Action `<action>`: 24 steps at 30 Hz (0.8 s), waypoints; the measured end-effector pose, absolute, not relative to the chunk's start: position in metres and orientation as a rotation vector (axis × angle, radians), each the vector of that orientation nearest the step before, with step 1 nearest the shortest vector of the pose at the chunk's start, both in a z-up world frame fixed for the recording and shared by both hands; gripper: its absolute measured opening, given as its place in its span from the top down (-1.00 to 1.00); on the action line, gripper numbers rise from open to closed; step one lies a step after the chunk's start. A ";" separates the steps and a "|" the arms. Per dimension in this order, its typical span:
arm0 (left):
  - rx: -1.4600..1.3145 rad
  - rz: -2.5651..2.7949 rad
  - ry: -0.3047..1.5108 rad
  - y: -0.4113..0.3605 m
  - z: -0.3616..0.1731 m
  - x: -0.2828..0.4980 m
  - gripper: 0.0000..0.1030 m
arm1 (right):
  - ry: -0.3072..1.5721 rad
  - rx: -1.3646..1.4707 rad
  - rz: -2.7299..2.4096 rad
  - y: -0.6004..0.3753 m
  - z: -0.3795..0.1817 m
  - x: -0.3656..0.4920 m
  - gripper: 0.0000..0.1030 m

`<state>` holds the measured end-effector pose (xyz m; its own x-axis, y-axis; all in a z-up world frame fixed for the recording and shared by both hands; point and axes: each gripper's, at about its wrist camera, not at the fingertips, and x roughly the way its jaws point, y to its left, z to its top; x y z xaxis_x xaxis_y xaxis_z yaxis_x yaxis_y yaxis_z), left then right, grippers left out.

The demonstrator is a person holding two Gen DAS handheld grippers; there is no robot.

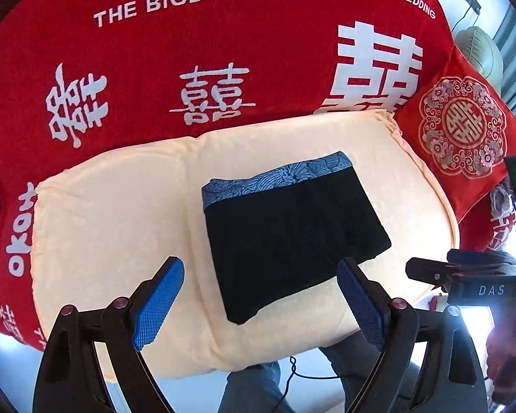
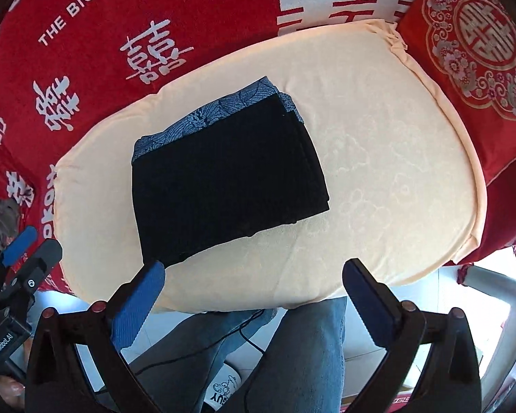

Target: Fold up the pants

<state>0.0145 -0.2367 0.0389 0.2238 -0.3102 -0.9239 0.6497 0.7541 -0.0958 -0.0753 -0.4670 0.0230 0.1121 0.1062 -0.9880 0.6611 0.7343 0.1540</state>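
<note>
The pants (image 1: pixel 292 237) lie folded on the cushion (image 1: pixel 120 206). Above them, the left gripper (image 1: pixel 261 299) and right gripper (image 2: pixel 254 296) hold nothing, their jaws spread wide.

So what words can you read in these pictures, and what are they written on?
"THE BIGDAY": red blanket
"HAPPY WEDDING": the same red blanket, top right
"OKOK": the blanket's left edge, partly hidden by the cream cushion
"DAS": right gripper, rest cut off
"GenRobot.AI": left gripper
Black letters on the white shoe: partly hidden, can't read
Big white Chinese signs: the blanket and the red pillow
</note>
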 end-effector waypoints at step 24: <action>0.443 -0.422 1.205 -0.236 0.061 -0.033 -0.77 | 1.468 0.474 -0.353 -0.461 0.073 -0.082 -1.00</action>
